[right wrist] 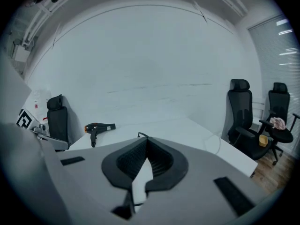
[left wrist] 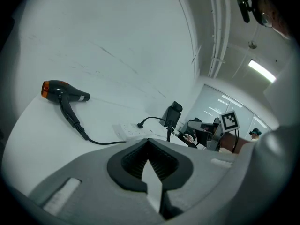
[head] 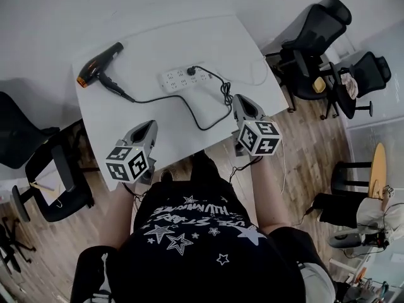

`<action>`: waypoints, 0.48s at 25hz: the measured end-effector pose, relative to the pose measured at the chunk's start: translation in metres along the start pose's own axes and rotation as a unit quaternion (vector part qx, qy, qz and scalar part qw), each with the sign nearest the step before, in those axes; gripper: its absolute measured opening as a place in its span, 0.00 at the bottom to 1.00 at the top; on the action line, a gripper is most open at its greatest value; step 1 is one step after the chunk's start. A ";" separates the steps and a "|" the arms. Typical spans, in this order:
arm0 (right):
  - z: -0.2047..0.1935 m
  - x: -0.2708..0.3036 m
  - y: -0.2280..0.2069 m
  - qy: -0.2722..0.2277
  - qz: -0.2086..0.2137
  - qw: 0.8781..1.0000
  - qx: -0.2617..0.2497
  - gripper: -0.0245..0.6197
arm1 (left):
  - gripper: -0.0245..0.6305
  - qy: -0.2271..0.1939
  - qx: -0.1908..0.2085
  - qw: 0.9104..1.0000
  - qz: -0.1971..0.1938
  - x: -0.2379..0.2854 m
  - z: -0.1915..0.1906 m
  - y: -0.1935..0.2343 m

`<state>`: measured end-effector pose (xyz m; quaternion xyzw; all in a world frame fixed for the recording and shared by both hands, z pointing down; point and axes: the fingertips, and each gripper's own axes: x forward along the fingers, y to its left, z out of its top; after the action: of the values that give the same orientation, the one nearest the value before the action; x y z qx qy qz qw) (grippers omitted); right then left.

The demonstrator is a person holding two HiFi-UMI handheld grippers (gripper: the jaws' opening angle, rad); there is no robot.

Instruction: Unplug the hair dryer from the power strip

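A black hair dryer (head: 98, 71) with an orange nozzle lies at the far left of the white table (head: 252, 62). Its black cord (head: 189, 109) loops across the table to a plug (head: 191, 71) seated in the white power strip (head: 183, 79). My left gripper (head: 150, 126) hovers over the near table edge, shut and empty, well short of the strip. My right gripper (head: 242, 100) is over the near right edge, beside the cord's coil, also shut and empty. The left gripper view shows the dryer (left wrist: 61, 89), strip (left wrist: 127, 131) and plug (left wrist: 140, 124) beyond my left gripper (left wrist: 149, 139). The right gripper view shows the dryer (right wrist: 96, 127) past my right gripper (right wrist: 146, 138).
Two black office chairs (head: 315, 30) (head: 363, 77) stand right of the table on the wooden floor. Another black chair (head: 50, 182) is at the near left. A small round wooden table (head: 377, 169) sits at the far right. A white wall runs behind the table.
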<state>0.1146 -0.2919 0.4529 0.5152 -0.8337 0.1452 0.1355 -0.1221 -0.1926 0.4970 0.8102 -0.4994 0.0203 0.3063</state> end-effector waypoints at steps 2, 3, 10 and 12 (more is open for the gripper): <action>0.003 0.013 -0.005 0.000 0.014 1.000 -0.002 0.05 | 0.05 -0.005 -0.001 1.000 0.015 0.004 0.004 0.001; 0.005 0.020 -0.009 0.001 0.021 1.000 -0.004 0.05 | 0.05 -0.009 -0.001 1.000 0.022 0.007 0.006 0.001; 0.032 0.065 -0.038 -0.005 0.058 0.998 -0.017 0.05 | 0.05 -0.026 0.003 0.998 0.061 0.030 0.021 -0.005; 0.039 0.076 -0.045 -0.007 0.066 0.998 -0.019 0.05 | 0.05 -0.031 -0.006 0.997 0.072 0.037 0.024 -0.004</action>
<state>0.1190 -0.3887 0.4502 0.4571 -0.8695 0.1342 0.1300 -0.1064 -0.2330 0.4883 0.7706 -0.5655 0.0140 0.2935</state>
